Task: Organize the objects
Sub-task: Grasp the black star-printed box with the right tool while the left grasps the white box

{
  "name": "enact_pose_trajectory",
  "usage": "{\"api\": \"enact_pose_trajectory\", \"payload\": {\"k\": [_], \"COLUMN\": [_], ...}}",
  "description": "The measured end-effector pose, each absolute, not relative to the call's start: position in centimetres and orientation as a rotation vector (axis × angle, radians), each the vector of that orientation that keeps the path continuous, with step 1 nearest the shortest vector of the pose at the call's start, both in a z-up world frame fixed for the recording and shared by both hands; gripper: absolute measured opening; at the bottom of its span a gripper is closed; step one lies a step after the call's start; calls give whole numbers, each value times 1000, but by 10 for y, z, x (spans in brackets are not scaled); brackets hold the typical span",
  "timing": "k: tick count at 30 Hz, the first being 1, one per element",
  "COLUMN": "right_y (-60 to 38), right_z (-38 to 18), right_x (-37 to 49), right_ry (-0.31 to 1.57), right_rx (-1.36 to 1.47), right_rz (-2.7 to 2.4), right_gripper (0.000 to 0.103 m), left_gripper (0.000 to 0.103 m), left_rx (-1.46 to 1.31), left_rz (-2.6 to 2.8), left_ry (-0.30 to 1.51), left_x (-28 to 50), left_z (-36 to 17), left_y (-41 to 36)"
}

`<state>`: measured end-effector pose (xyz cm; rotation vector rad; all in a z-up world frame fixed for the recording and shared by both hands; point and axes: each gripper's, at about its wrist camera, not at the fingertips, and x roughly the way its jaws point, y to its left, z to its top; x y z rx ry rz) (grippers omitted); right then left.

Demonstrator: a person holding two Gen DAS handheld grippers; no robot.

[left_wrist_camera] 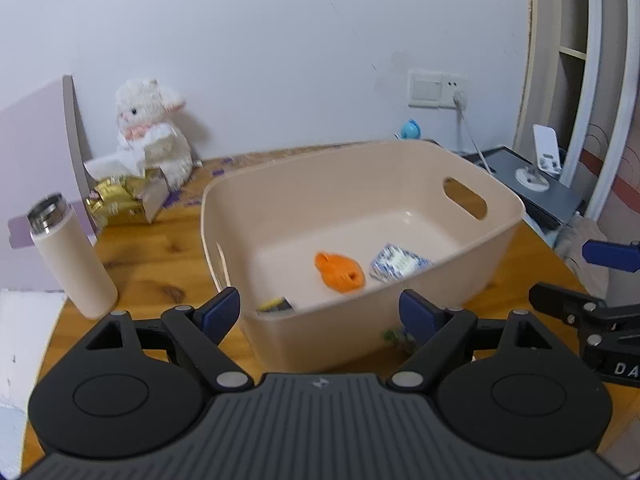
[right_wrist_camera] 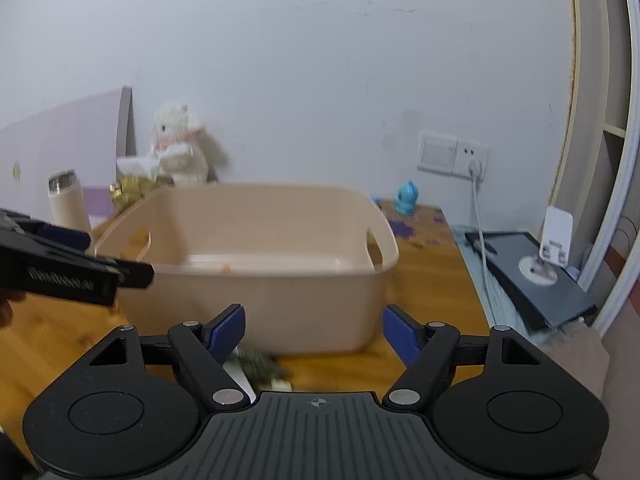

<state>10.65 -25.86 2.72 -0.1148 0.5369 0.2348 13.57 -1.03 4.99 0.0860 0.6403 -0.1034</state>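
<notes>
Pale wall and a knotty orange-brown wooden tabletop (left_wrist_camera: 152, 256) fill both views, with a beige rectangular plastic tub (left_wrist_camera: 496, 264) with cut-out handles sitting mid-table. From my left wrist camera I can see into it: an orange plastic toy piece (left_wrist_camera: 340, 272) lies on the floor near centre, a blue-and-white patterned packet (left_wrist_camera: 398, 262) just beside it at 3 o'clock, and a small dark item with a yellow edge (left_wrist_camera: 276, 305) sits against the near wall at 7 o'clock.

I judge the sorting partly done, with both tools between picks. A green speckled item with a white strip (right_wrist_camera: 256, 366) lies on the table in front of the tub, at 7 o'clock from my right gripper (right_wrist_camera: 314, 332); it looks like the next candidate, though it is too blurred to identify. Taking it would call for dipping the right tool down and left, closing on it, then lifting over the near rim.

My left gripper (left_wrist_camera: 320, 314) hangs level just short of the tub's near wall, jaws spread wide and holding nothing. The right one is lower, facing the tub's side, jaws likewise apart and bare.

Around the edges: a cream cylindrical flask with a steel rim (left_wrist_camera: 70, 256) at 9 o'clock, a white plush rabbit (left_wrist_camera: 154, 132) at 11, a small blue figurine (right_wrist_camera: 406, 197) by the wall socket.
</notes>
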Motion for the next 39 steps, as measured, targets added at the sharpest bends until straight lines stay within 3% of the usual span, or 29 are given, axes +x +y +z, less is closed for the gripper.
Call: {"api": "enact_pose_trajectory", "payload": {"k": [8,23,29,32,39], "right_y": [-273,-276,-274,-272,-274], "right_z": [-12,-63,-70,-72,-70], "right_x": [99,113,122,121,122], "right_ry": [641,763,767,752,741], "right_rx": [-143,-127,-123,-148,-158], "right_rz": [245,347,379,383,387], "right_gripper": [78,78,73,64,29], "left_gripper": [94,95,95,95,95], "left_rx": [78,92,100,90,62], "left_rz": [-156,-271,-291,-294,-326], "left_ry": [696,821,843,851,861], "left_x": [122,133,139,143,150], "left_z": [25,-33,-46,-50,-55], "left_y": [-19,-33,-43,-45,-52]}}
